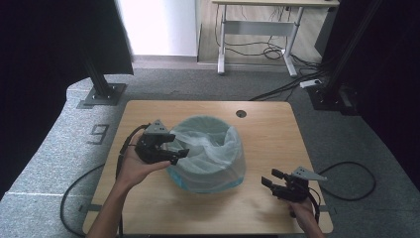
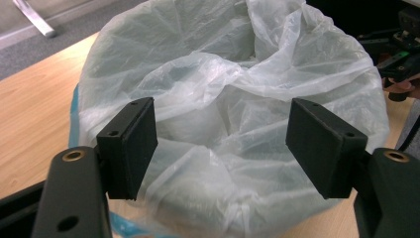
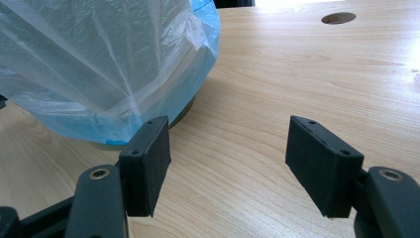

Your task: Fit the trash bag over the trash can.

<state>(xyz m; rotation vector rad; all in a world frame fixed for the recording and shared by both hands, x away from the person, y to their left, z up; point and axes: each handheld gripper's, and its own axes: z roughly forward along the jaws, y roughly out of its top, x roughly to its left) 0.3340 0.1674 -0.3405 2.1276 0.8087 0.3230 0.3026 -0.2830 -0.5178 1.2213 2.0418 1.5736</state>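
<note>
Grey carpet surrounds the wooden desk [image 1: 148, 208], where a bag-lined bin [image 1: 210, 156] sits mid-desk, the left tool [image 1: 179, 154] at its rim, jaws apart, the right tool [image 1: 269, 178] spread, empty, near its base.

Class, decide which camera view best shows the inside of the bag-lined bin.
The left gripper view: it looks straight into the bin and its crumpled white liner. The high view shows the whole bin smaller. The right gripper view shows its outer side, blue under the plastic.

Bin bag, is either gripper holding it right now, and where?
Neither. The left gripper hovers open at the bag rim; the right gripper is open beside the bin.
</note>
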